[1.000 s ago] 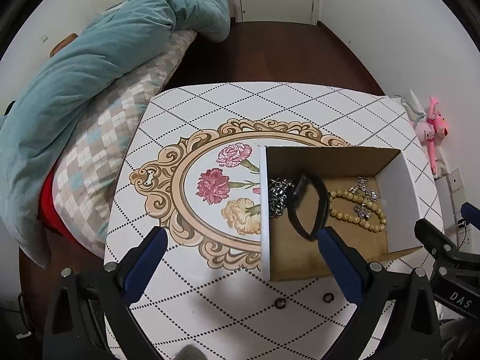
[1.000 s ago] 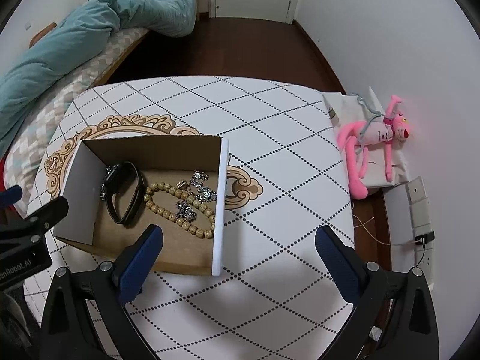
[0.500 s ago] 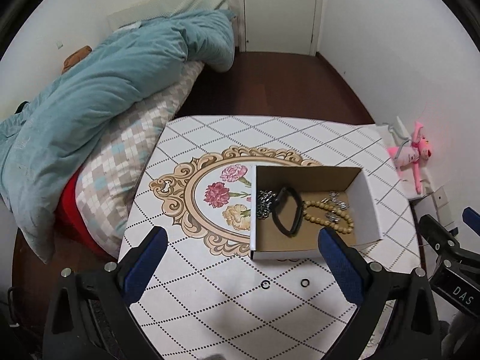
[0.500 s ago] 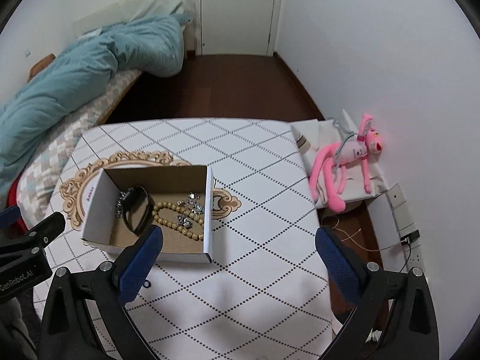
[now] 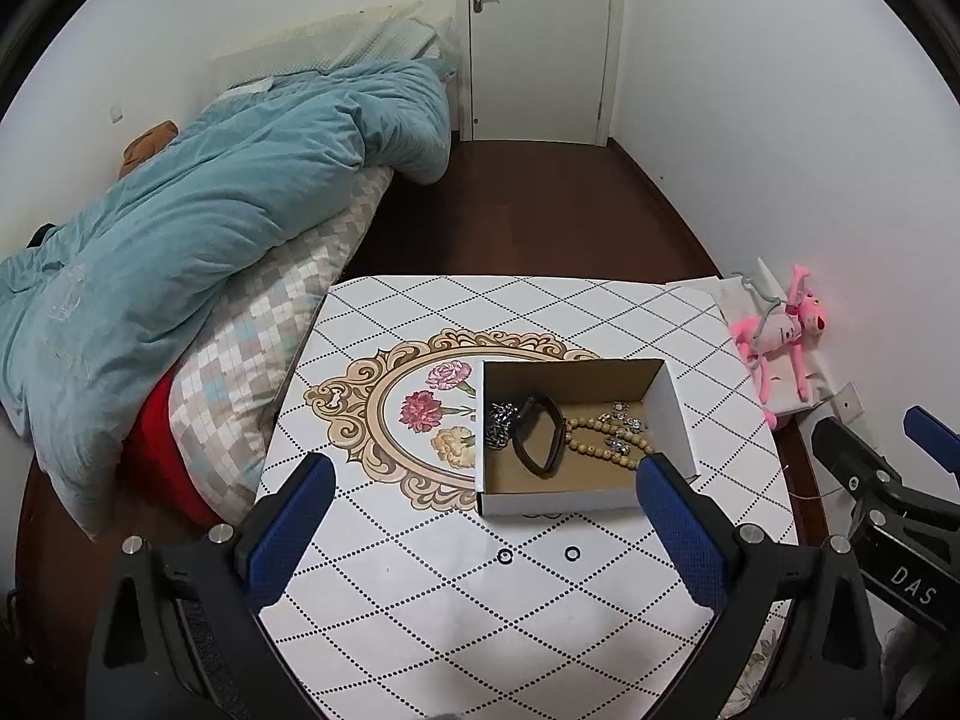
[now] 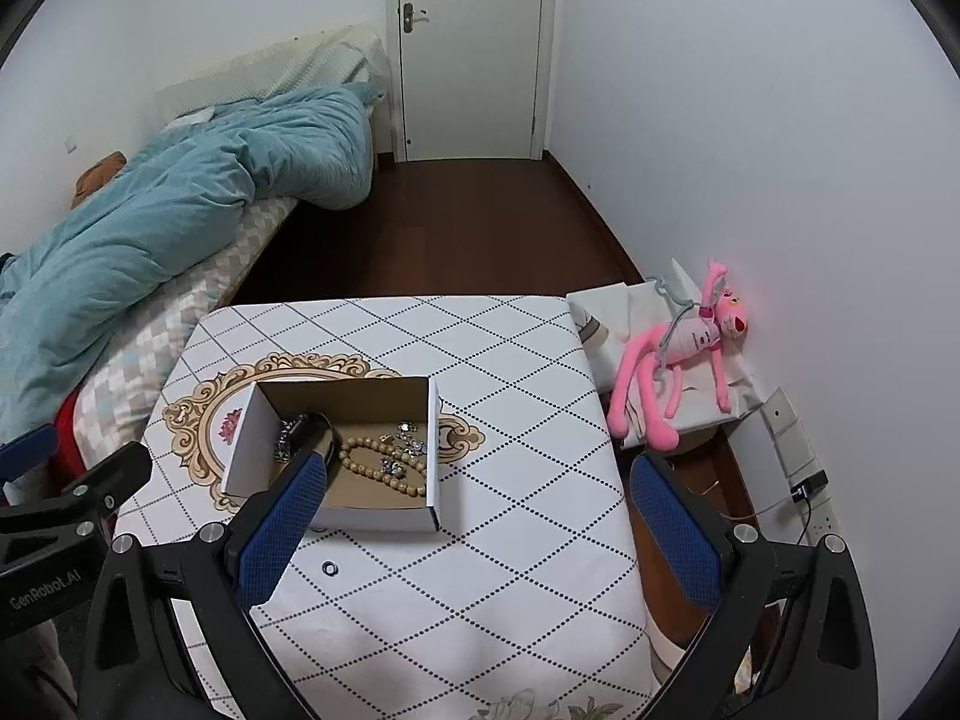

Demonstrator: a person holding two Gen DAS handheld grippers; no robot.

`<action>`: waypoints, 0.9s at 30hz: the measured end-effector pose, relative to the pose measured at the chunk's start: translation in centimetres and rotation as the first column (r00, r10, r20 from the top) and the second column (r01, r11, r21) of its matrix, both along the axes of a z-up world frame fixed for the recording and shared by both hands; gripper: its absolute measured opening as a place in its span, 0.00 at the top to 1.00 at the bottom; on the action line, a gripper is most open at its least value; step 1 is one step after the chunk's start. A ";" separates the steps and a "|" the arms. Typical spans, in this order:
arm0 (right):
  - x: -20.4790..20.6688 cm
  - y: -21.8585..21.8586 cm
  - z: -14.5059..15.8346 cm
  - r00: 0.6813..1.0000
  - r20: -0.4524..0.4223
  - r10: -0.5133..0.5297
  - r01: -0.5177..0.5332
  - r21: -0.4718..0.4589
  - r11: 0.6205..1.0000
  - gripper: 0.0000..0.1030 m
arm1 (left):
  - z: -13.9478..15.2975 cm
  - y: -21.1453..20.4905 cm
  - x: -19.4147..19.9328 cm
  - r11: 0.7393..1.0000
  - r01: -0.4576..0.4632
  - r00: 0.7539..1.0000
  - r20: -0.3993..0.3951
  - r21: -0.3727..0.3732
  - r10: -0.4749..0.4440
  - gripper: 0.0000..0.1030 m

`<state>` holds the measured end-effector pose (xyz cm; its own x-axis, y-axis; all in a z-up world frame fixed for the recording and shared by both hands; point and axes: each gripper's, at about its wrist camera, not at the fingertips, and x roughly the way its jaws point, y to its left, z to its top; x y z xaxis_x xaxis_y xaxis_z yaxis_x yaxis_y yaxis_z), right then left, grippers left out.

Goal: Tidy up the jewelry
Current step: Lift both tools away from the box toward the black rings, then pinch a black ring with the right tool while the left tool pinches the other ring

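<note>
An open white cardboard box stands on the patterned table; it also shows in the right wrist view. Inside lie a black bracelet, a beaded bracelet, a silver chain and small silver pieces. Two small dark rings lie on the table in front of the box; one ring shows in the right wrist view. My left gripper is open and empty, high above the table's near side. My right gripper is open and empty, to the right of it.
A bed with a teal duvet and a checked pillow lies left of the table. A pink plush toy sits on white cloth at the right wall. A dark wood floor leads to a white door.
Both grippers have risen and pulled back from the box. The box and table look smaller and more of the room shows. Both grippers stay open.
</note>
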<state>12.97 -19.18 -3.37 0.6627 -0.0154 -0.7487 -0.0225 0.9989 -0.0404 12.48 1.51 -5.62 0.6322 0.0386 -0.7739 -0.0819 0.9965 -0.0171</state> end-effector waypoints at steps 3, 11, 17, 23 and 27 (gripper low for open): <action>-0.4 -0.1 0.1 1.000 -0.004 -0.001 0.001 0.017 1.000 0.00 | -0.2 -0.2 0.1 1.000 -0.002 1.000 -0.010 0.019 0.002 0.00; 0.2 0.7 -4.6 0.993 -0.111 0.024 -0.020 0.044 0.999 0.00 | -5.2 1.4 0.8 1.000 -0.015 0.994 -0.112 0.018 0.017 0.00; 1.4 4.0 -11.9 0.964 -0.240 0.114 -0.093 0.100 0.991 0.09 | -12.0 4.0 0.5 0.997 -0.042 0.965 -0.256 0.057 0.056 0.00; 2.2 7.5 -17.8 0.928 -0.316 0.195 -0.155 0.146 0.977 0.41 | -16.5 6.7 -0.4 0.993 -0.082 0.934 -0.341 0.083 0.105 0.00; 2.1 9.6 -20.2 0.917 -0.330 0.225 -0.197 0.114 0.974 0.49 | -17.5 7.7 -0.9 0.991 -0.097 0.925 -0.361 0.088 0.122 0.00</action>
